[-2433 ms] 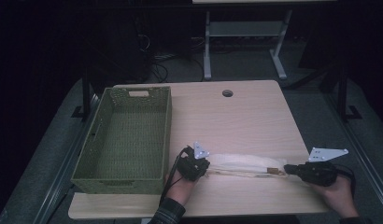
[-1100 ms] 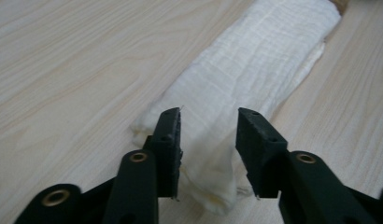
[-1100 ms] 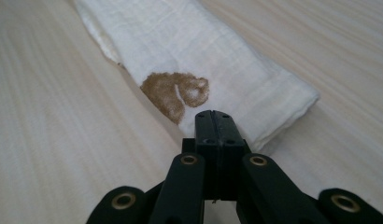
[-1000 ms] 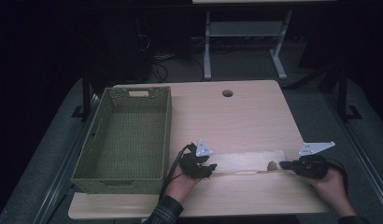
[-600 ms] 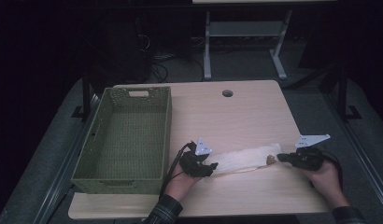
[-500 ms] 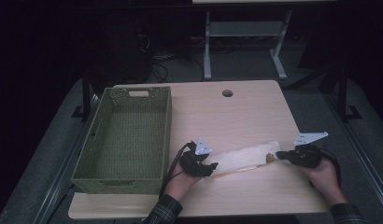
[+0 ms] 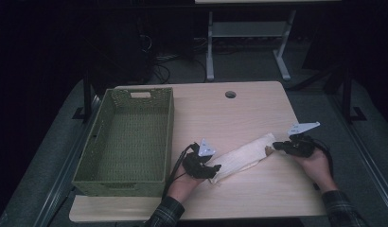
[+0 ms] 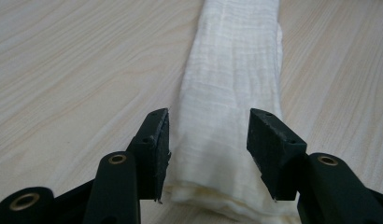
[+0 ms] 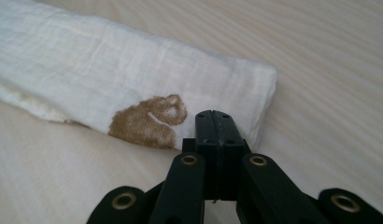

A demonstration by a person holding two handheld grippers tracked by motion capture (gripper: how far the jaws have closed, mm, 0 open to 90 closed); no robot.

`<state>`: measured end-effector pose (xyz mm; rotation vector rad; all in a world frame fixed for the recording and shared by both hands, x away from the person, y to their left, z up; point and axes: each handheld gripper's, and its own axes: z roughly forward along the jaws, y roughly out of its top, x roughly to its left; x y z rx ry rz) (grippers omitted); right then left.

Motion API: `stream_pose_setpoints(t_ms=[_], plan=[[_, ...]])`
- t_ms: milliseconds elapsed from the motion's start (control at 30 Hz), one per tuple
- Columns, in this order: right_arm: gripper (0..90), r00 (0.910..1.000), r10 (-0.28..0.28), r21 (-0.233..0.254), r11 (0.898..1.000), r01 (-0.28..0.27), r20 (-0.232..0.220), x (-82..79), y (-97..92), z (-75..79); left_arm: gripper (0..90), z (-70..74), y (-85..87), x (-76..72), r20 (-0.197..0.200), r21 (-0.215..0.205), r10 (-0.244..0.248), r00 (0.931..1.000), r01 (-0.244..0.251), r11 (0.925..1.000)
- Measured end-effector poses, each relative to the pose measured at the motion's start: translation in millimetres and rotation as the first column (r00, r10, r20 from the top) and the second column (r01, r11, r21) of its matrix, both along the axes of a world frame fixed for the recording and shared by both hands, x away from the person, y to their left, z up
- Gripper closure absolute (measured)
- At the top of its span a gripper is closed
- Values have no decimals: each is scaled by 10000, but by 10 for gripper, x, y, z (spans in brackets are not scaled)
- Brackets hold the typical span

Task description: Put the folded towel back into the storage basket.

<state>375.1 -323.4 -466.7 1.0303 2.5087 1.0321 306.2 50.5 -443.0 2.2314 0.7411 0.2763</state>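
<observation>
Basket (image 7: 128,137), green, sits at the left of the table (image 7: 239,109). Next, the left gripper (image 7: 212,169) has just been opening, its jaws loose on each side of the folded white cloth (image 7: 242,158). Farther right, the right gripper (image 7: 277,146) is clenched on the cloth's end, beside a brown patch (image 9: 150,119).

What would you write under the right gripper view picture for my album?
Shut hand-held gripper pinches the end of a folded white cloth with a brown patch, on a wooden table.

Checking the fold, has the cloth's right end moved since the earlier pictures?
Yes. The cloth's right end, pinched by the right gripper, swung up toward the table's hole.
</observation>
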Motion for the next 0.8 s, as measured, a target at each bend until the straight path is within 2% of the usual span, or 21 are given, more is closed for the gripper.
stream_pose_setpoints(t_ms=[333, 400, 433, 567, 667, 700, 800], plan=[[898, 10000, -69, 460, 9989, 71, -48, 300, 85, -34, 489, -15, 8, 17, -73, -51, 11, 10000, -12, 10000], [897, 10000, 21, 281, 9996, -21, -9, 340, 116, -23, 504, -19, 3, 31, -54, -139, 60, 10000, -60, 9999], [870, 10000, 52, 186, 9998, -53, 50, 341, 146, -15, 527, -18, 3, 42, -63, -141, 56, 10000, -57, 9999], [666, 9995, 67, 422, 9991, -80, 320, 264, 132, 47, 638, -37, -18, 105, -95, -213, 162, 9998, -164, 9996], [584, 9994, 152, 978, 9950, -183, 323, 184, 78, 118, 749, -69, -43, 154, -23, 5, 406, 9992, -406, 9992], [572, 9990, 131, 987, 9950, -173, 434, 140, 68, 144, 797, -71, -46, 164, -40, 19, 479, 9988, -479, 9988], [535, 9980, 188, 919, 9955, -243, 601, 78, 55, 166, 857, -92, -65, 210, 36, 487, 645, 9979, -646, 9967]])
